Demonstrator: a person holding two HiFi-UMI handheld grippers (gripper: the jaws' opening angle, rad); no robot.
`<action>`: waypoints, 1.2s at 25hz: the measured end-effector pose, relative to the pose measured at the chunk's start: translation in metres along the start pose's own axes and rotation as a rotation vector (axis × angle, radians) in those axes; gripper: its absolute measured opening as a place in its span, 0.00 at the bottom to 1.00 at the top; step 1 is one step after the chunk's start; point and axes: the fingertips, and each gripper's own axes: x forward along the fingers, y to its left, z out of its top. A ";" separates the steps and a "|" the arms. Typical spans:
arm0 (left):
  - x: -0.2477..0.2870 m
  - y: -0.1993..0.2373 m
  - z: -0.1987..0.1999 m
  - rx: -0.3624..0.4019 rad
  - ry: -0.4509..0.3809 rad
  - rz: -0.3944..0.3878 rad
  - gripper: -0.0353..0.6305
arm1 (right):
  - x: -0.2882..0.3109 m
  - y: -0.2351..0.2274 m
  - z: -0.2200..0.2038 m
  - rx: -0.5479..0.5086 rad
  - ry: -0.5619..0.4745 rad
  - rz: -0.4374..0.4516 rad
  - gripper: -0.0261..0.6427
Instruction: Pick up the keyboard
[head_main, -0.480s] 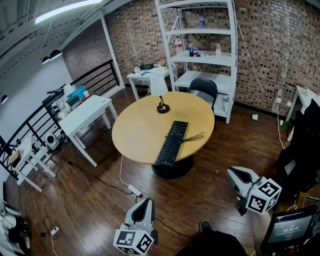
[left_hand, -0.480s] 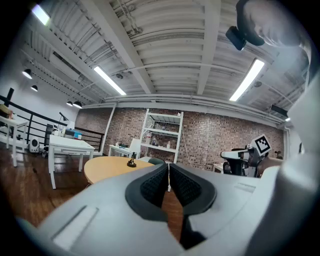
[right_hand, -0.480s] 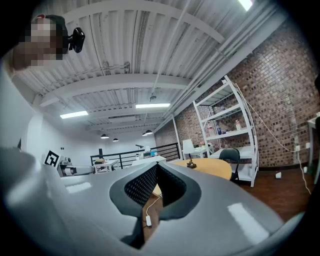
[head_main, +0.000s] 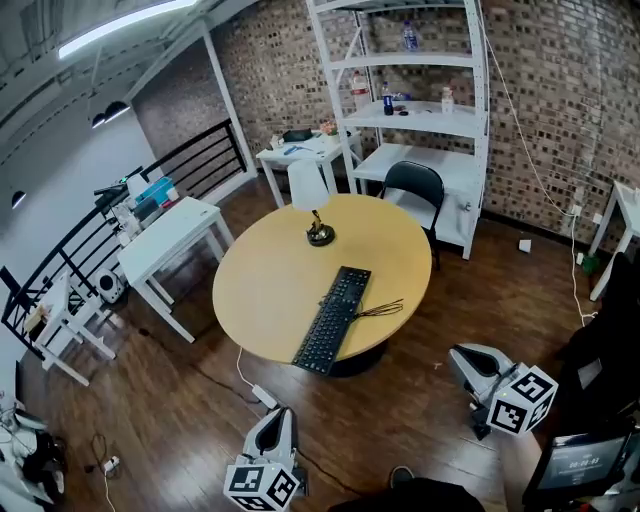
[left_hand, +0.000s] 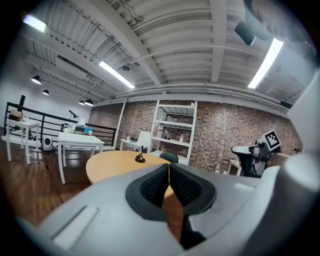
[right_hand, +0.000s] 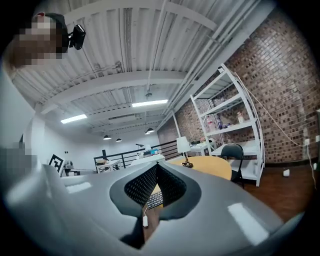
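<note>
The keyboard (head_main: 332, 320) lies flat on the round bench (head_main: 250, 290), slanted. Its near end reaches the bench's near edge and its far end points toward the middle. A loose dark cable (head_main: 383, 308) lies on the benchtop just beside the keyboard's right long side. A small lamp (head_main: 312, 205) with a white shade stands beyond the keyboard's far end, closer to the far edge.

Both tools hang over the wooden floor in front of the bench, well apart from the keyboard. The left tool (head_main: 280, 415) is off the near edge, and its jaws are closed together with nothing between them. The right tool (head_main: 462, 360) is off the near right edge. Its jaws are pressed together too and hold nothing. A dark chair (head_main: 412, 185) stands at the bench's far right edge.
</note>
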 end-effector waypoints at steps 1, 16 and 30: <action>0.010 -0.003 -0.001 0.001 0.004 0.010 0.17 | 0.006 -0.009 -0.001 0.006 0.006 0.013 0.04; 0.128 0.022 -0.017 -0.030 0.065 0.099 0.17 | 0.102 -0.109 0.000 0.031 0.048 0.076 0.04; 0.247 0.086 -0.017 -0.073 0.105 0.095 0.17 | 0.272 -0.171 0.034 0.004 0.081 0.142 0.04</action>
